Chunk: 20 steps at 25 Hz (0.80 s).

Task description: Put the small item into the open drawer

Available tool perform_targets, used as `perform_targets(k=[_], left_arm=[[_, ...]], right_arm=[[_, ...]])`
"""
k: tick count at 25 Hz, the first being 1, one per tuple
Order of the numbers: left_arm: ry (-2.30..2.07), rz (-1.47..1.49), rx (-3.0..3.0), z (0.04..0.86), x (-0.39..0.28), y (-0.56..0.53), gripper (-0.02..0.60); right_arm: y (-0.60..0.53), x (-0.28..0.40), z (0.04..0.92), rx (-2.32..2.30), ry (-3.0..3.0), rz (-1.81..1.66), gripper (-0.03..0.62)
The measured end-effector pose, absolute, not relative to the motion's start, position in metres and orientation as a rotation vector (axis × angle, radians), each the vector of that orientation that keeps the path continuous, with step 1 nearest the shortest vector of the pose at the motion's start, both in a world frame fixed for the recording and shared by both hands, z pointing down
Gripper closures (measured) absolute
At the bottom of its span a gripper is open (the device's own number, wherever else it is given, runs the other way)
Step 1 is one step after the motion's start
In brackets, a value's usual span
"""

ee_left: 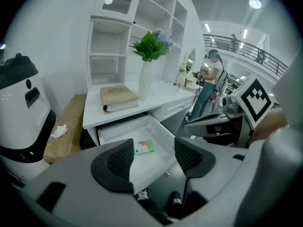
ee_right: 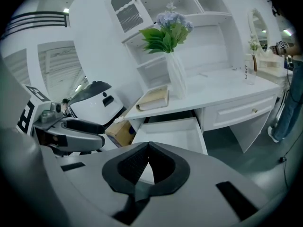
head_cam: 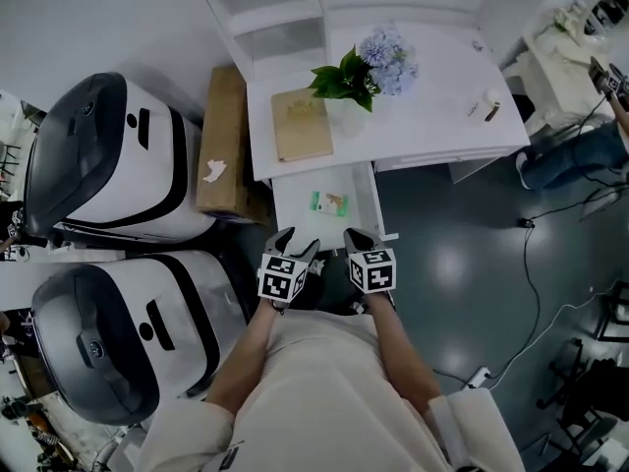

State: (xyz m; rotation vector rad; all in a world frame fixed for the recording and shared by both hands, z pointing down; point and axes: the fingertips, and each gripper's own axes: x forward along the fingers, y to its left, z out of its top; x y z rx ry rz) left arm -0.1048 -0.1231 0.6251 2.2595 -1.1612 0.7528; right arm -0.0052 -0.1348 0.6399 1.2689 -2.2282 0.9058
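The bench point(head_cam: 432, 116) has its open drawer point(head_cam: 295, 212) out just ahead of my grippers. My left gripper point(ee_left: 154, 156) is spread, my right gripper point(ee_right: 145, 150) pressed together, both empty. The small item point(ee_left: 143, 147) lies in that drawer, ahead of them.

Lighting is bright and even. Soft glare spots lie on the floor point(head_cam: 447, 264) right of the desk point(head_cam: 423, 116). Both gripper views curve strongly, with black corners.
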Motion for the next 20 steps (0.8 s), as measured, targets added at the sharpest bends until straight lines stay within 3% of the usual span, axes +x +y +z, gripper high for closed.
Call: perform_targets(k=[9,20], left_arm=[[-1.148,0.711,2.28,0.624,-0.096,-0.128,0.343],[-1.155,0.708,2.274,0.629,-0.1,-0.128,0.483]], right_arm=[[-0.136,0.012,0.64,1.289,-2.212,0.91,0.569],[-0.145,0.019,0.639,1.311,-2.214,0.925,0.569]])
